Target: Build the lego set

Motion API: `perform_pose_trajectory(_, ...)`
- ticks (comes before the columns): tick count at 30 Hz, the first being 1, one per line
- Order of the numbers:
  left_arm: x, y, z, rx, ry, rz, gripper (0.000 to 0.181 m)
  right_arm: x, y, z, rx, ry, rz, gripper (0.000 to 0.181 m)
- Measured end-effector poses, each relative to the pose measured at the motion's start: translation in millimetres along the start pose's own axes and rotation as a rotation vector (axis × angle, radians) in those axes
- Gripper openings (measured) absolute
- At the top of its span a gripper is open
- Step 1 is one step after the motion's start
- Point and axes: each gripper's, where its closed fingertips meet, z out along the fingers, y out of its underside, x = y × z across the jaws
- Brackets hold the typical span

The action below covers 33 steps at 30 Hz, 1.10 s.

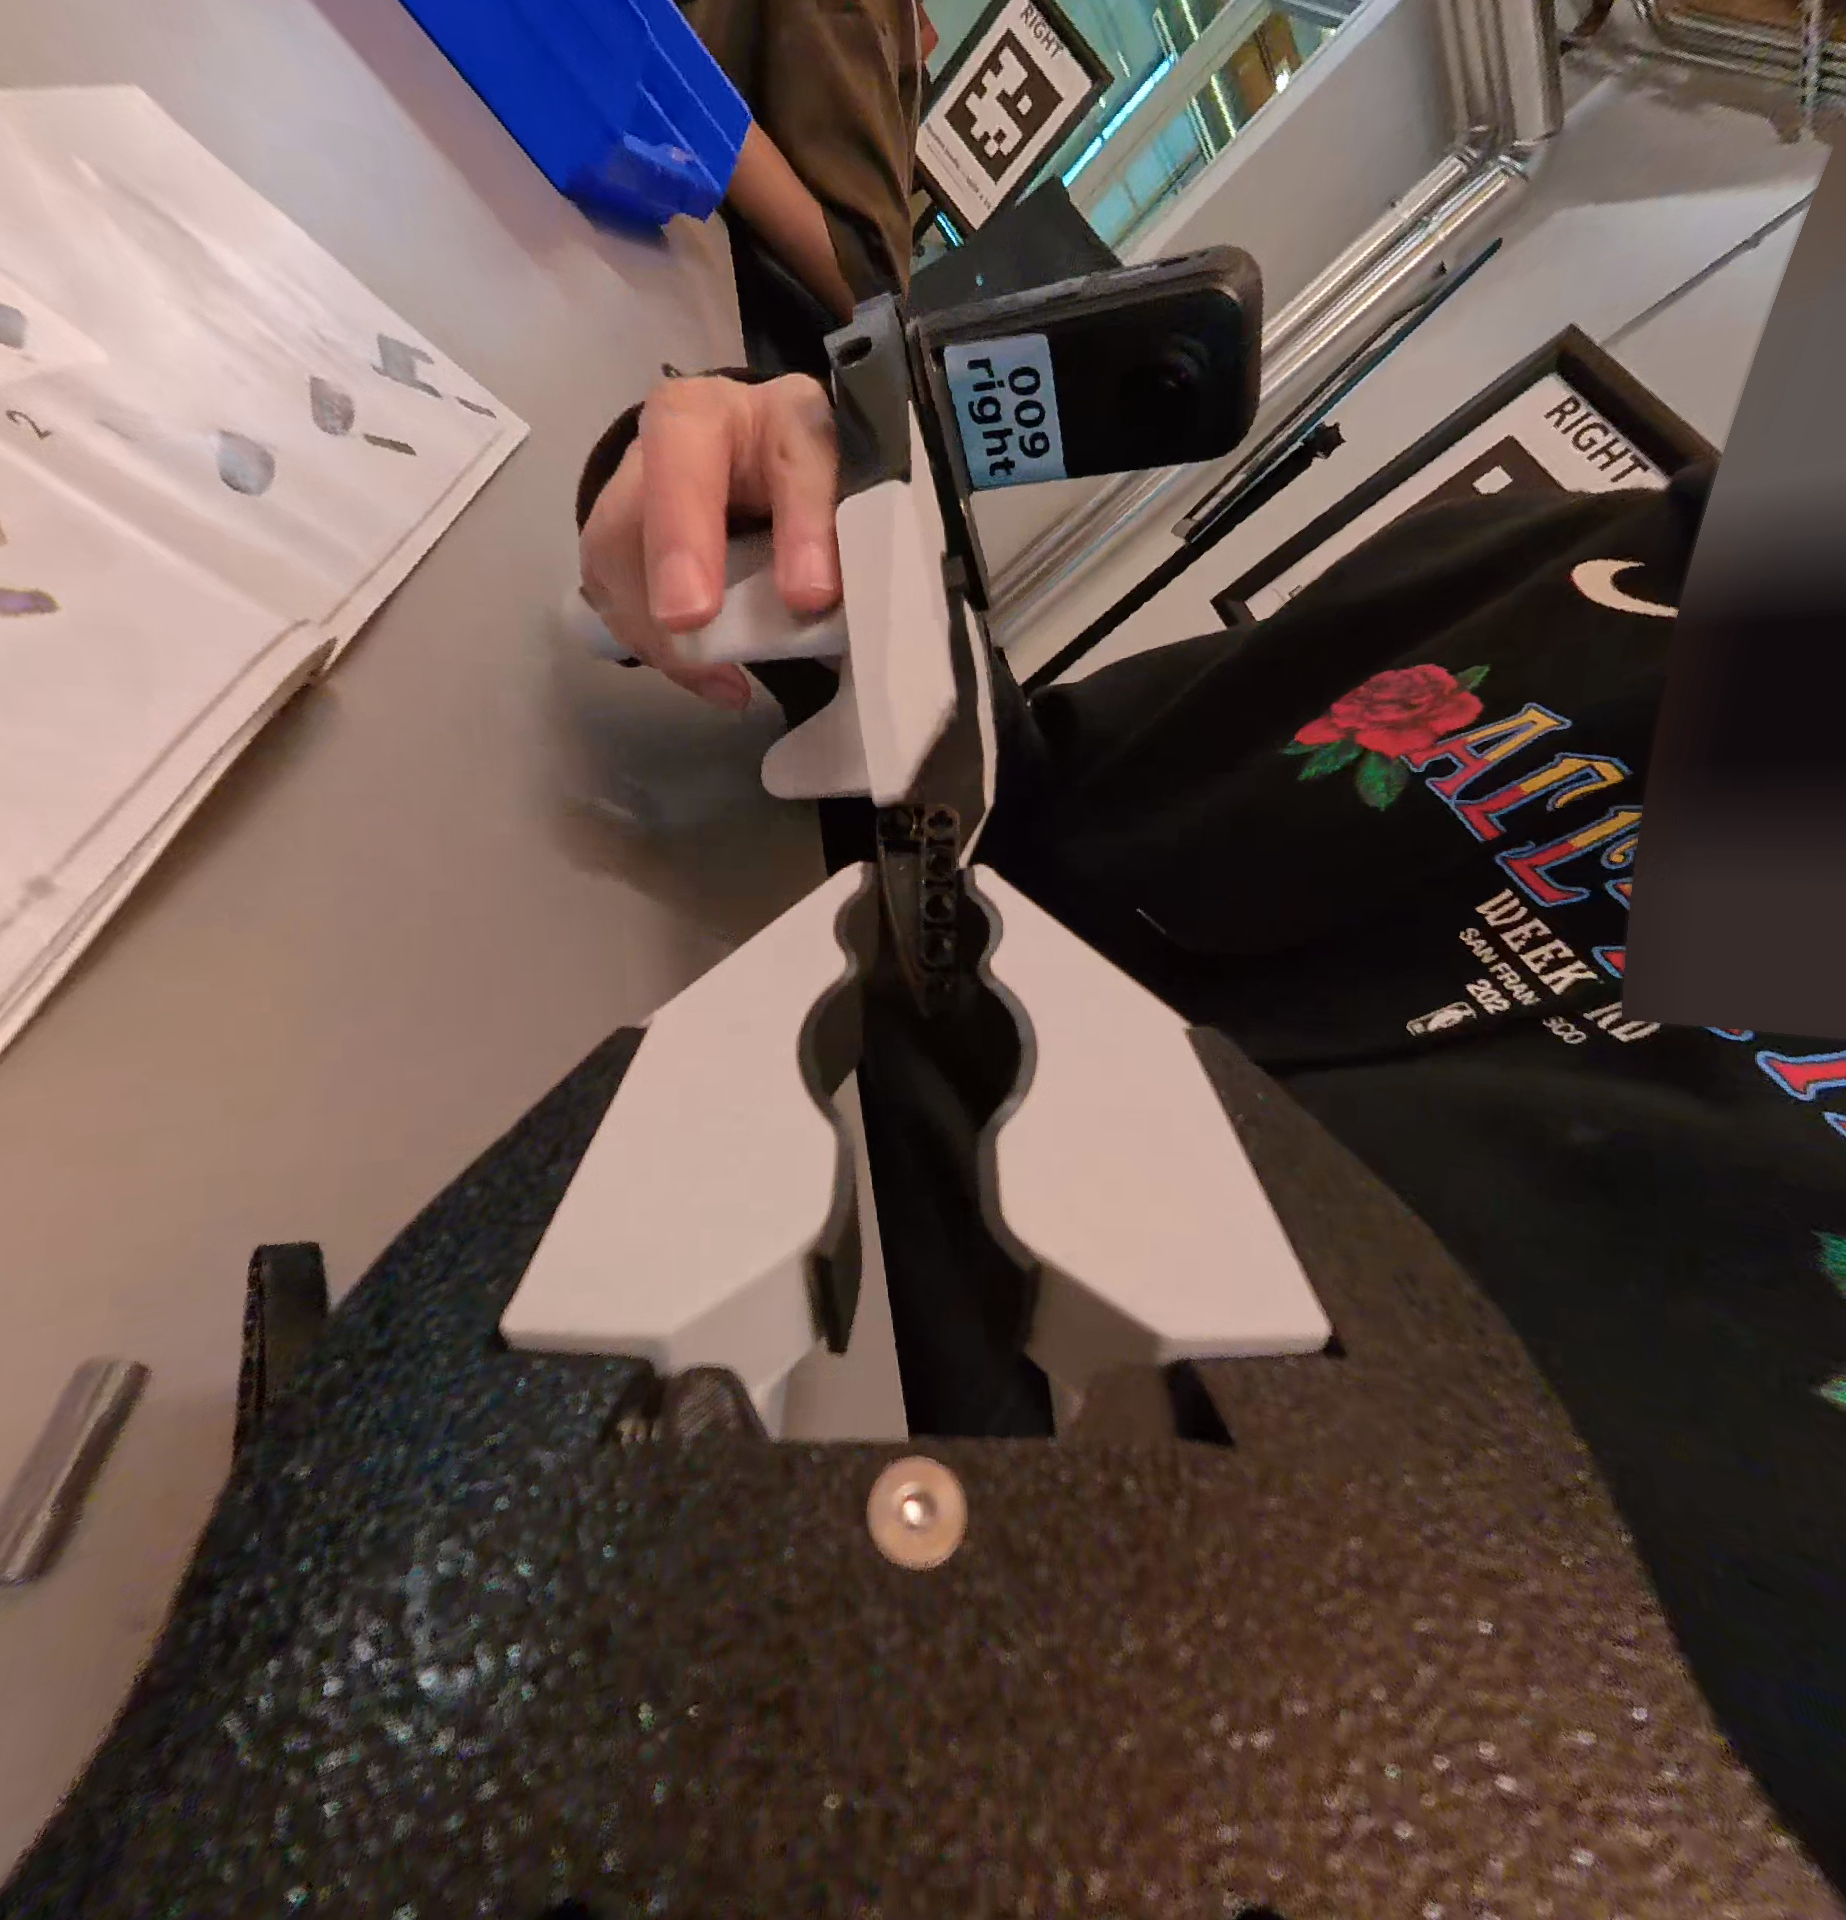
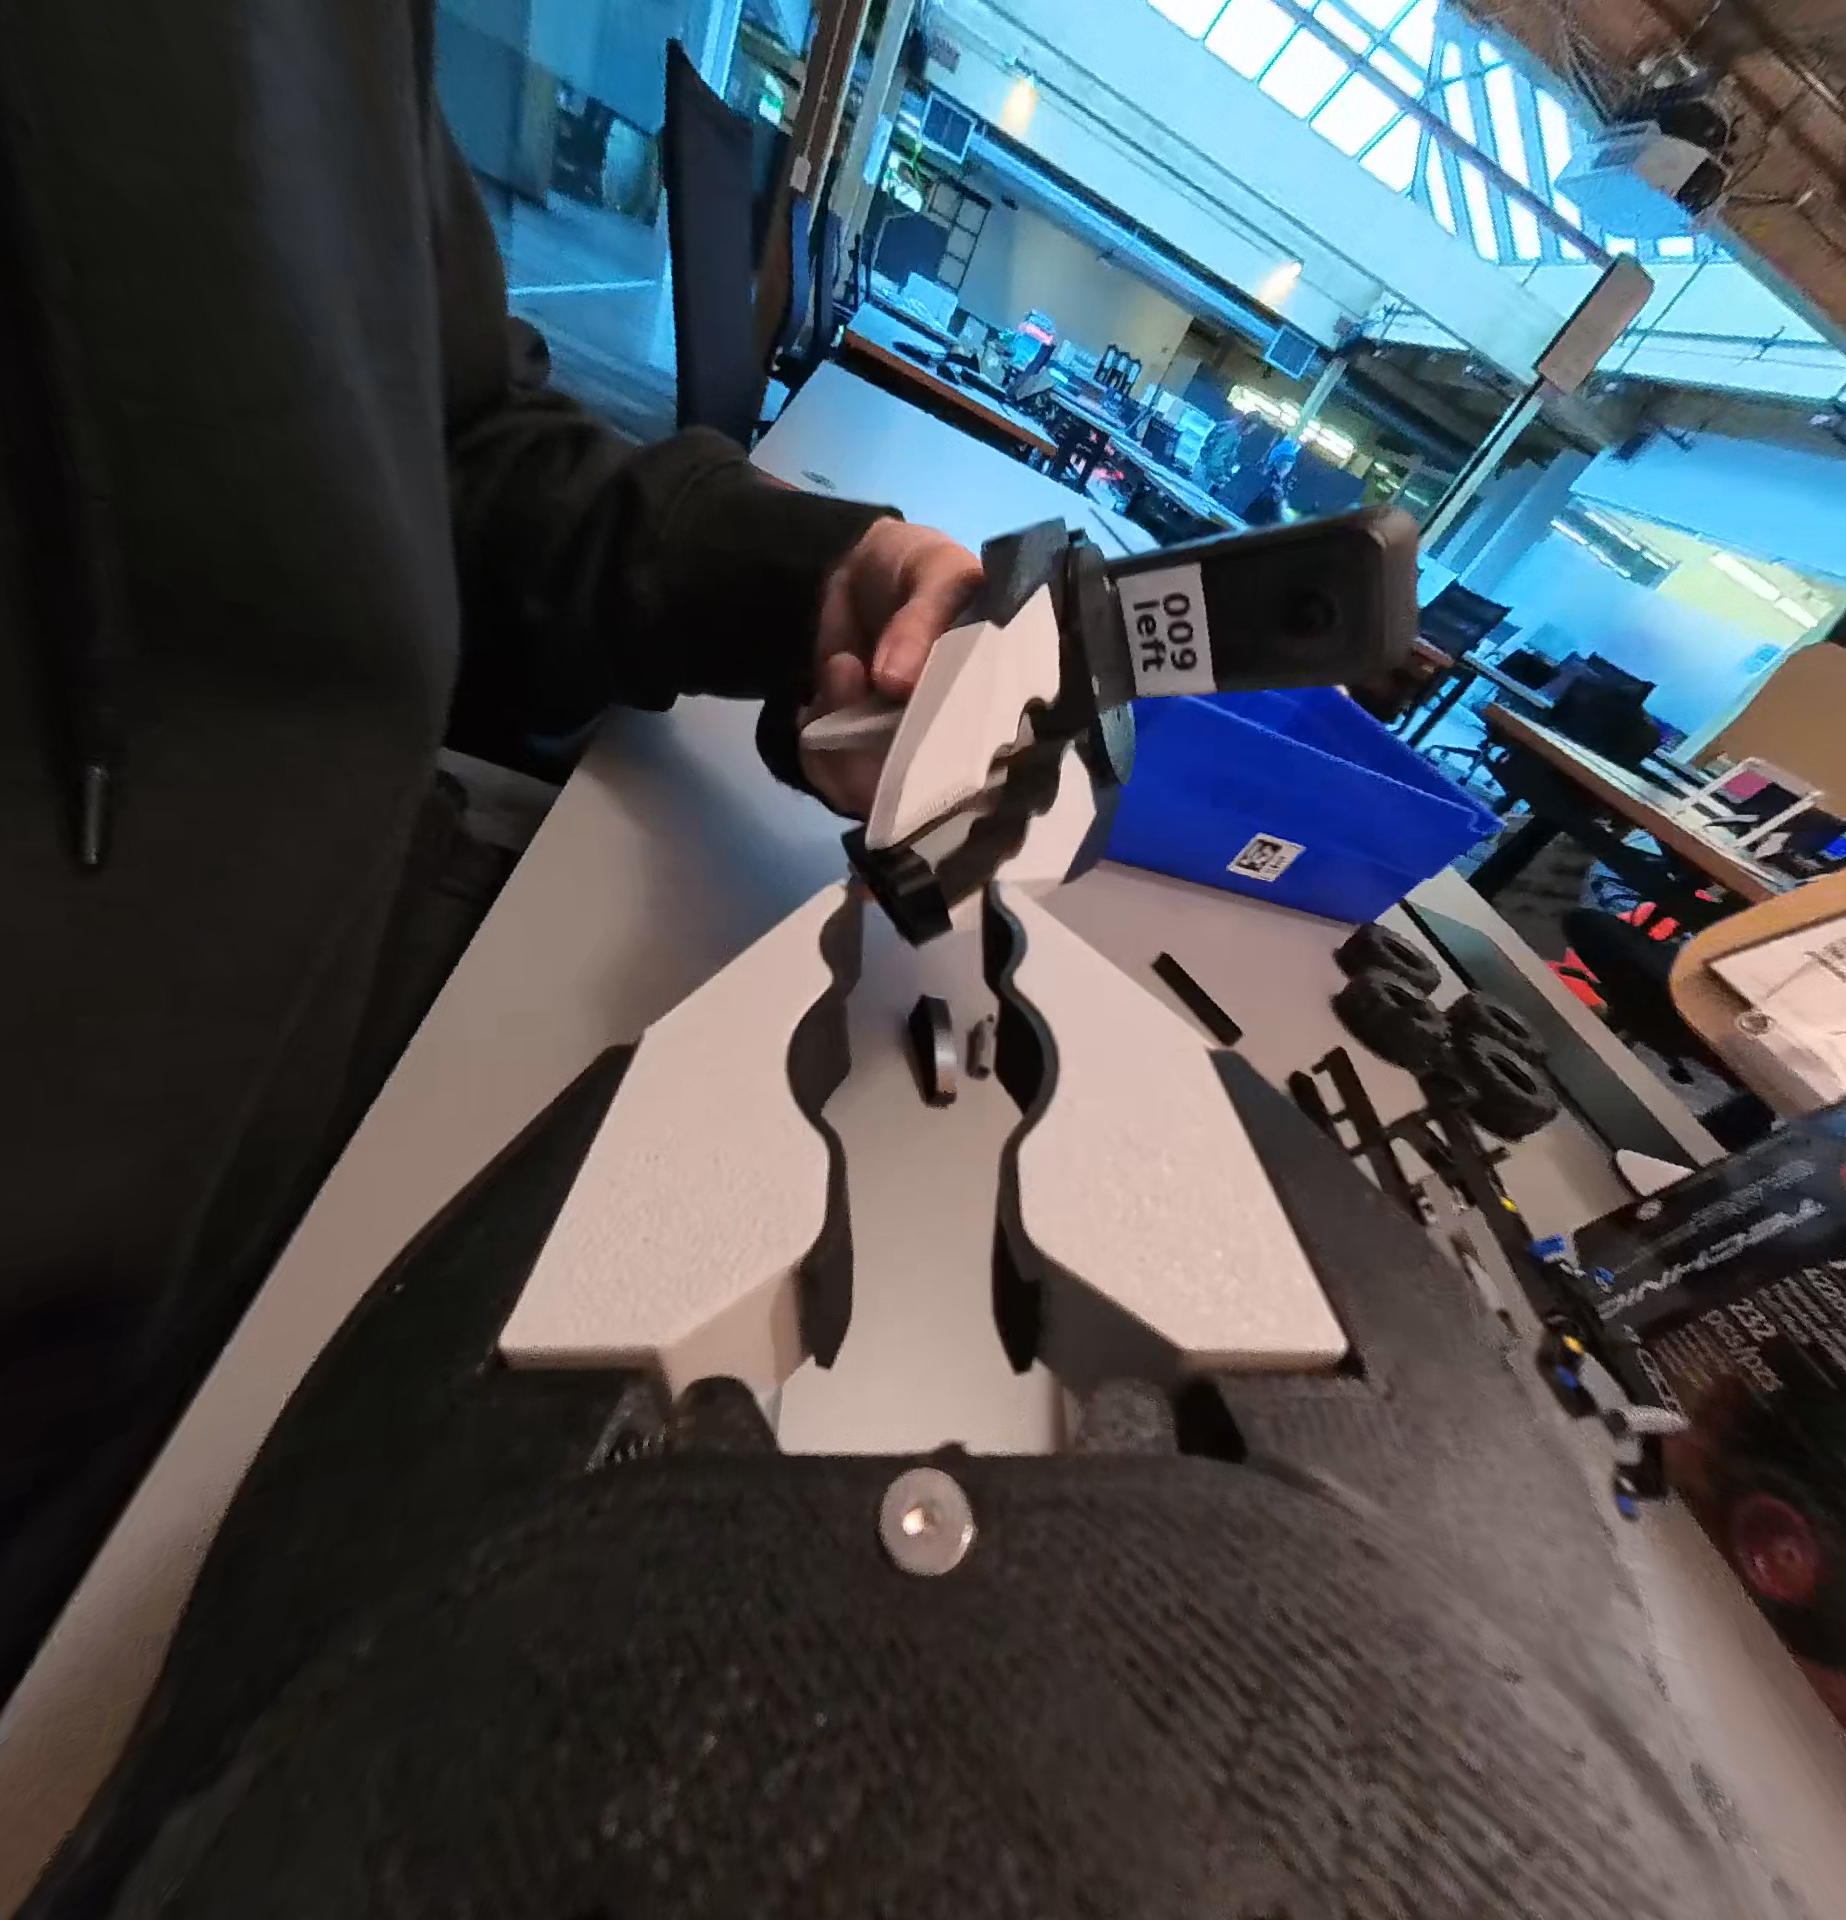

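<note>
Left wrist view: left gripper is clenched on a black perforated lego beam, pinched near the fingertips and held in the air past the tabletop edge, over the person's black printed shirt. Probably lifted so the other tool can reach it end-on. Right gripper comes in from above, tips just at the beam's far end; I cannot tell from here if it grips or only touches. Instruction booklet lies open on the tabletop to the left, blue bin beyond it. Room is fine on the tabletop side, tight toward the torso. Right wrist view: right gripper has its jaws parted, nothing clearly clamped; the left gripper meets it tip to tip with the black piece between them, so this reads as a mating or handover step. Below, two small loose parts sit on the tabletop. Black tyres, a partly built black frame and the set's box crowd the right side; blue bin blocks the back. Free room is centre and left, up to the near edge by the person's dark hoodie.
</note>
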Motion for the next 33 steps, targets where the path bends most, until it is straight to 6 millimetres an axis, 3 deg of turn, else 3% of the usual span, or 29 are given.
perform_pose_trajectory(4,-5.4,5.1,2.8,0.009,0.004,-0.02,0.013,-8.4,8.5,6.2,-0.036,-0.018,-0.023,0.007)
perform_pose_trajectory(9,-17.6,-12.3,-3.6,0.123,-0.083,0.041,0.017,8.9,13.7,2.7,-0.016,0.096,0.109,0.005)
perform_pose_trajectory(14,-50.5,-27.8,-30.6,0.116,-0.523,0.422,0.047,27.0,28.9,-1.5,-0.049,0.172,0.363,0.005)
perform_pose_trajectory(17,-55.4,-22.1,-33.8,0.019,-0.651,0.645,0.039,35.3,31.8,-4.0,-0.038,0.185,0.436,0.005)
perform_pose_trajectory(23,-53.8,-20.1,-19.0,0.02,-0.658,0.737,0.026,41.9,25.9,-12.4,0.053,0.148,0.539,0.005)
perform_pose_trajectory(33,-40.9,-22.6,-12.0,0.053,-0.591,0.781,0.015,31.2,24.0,-7.7,0.034,0.094,0.498,0.005)
